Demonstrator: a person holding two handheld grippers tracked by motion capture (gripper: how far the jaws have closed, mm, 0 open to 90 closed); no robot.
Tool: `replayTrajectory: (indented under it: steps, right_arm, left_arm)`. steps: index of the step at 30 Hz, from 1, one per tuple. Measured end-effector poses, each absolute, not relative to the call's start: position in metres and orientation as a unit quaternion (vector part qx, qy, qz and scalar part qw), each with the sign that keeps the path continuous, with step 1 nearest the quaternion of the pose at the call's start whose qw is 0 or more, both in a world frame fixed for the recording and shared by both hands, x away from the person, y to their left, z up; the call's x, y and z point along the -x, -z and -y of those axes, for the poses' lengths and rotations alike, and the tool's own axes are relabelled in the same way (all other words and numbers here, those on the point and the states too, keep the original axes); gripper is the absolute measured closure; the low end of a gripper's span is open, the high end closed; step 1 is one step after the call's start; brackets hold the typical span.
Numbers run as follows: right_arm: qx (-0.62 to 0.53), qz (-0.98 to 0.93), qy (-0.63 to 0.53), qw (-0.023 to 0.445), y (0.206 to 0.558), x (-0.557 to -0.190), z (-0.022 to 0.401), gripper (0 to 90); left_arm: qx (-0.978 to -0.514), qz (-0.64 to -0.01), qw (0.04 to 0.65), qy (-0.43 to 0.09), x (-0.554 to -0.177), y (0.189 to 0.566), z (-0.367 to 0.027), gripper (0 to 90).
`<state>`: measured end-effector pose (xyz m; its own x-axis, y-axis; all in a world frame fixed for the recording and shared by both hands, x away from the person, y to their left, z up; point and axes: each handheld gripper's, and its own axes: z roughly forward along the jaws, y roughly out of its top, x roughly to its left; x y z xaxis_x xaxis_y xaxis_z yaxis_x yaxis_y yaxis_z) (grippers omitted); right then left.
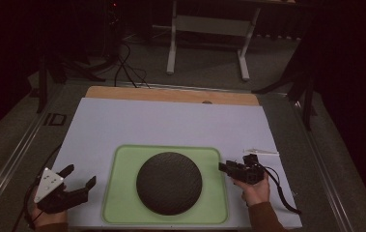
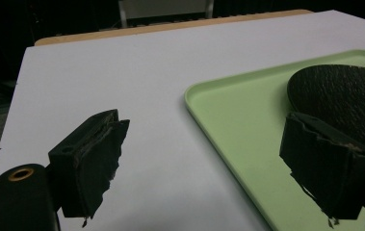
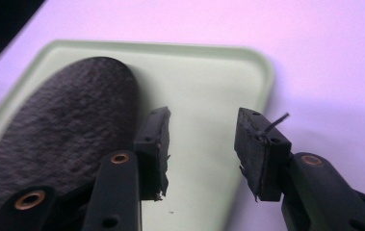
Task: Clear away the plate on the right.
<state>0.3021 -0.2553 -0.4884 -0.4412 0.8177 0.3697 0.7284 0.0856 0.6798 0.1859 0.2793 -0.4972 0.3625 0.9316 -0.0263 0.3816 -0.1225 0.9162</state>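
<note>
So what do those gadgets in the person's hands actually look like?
Each hand-held gripper is black with two blocky jaws whose worn pads look ragged at the edges. The left hand-held gripper carries a grey three-cornered plate dotted with small marks; the right hand-held gripper trails a black cable. Brass-coloured rings sit in the jaw arms. A reddish-brown sleeve shows.

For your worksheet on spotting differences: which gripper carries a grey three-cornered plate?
The left gripper, left of the tray; the right gripper carries none.
</note>
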Motion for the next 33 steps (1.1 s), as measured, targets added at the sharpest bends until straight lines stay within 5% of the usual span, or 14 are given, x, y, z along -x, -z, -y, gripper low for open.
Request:
replayTrajectory:
  steps: [21, 33]
  right_arm:
    - [-0.48, -0.761, -0.381, 0.211, 0.487, -0.27, 0.318, 42.9]
    - [-0.493, -0.74, -0.395, 0.229, 0.495, -0.249, 0.352, 34.4]
  left_arm:
    - [-0.685, -0.48, 0.458, -0.301, -0.185, 0.498, -0.28, 14.8]
    - [-0.682, -0.482, 0.459, -0.302, -0.184, 0.497, -0.282, 14.8]
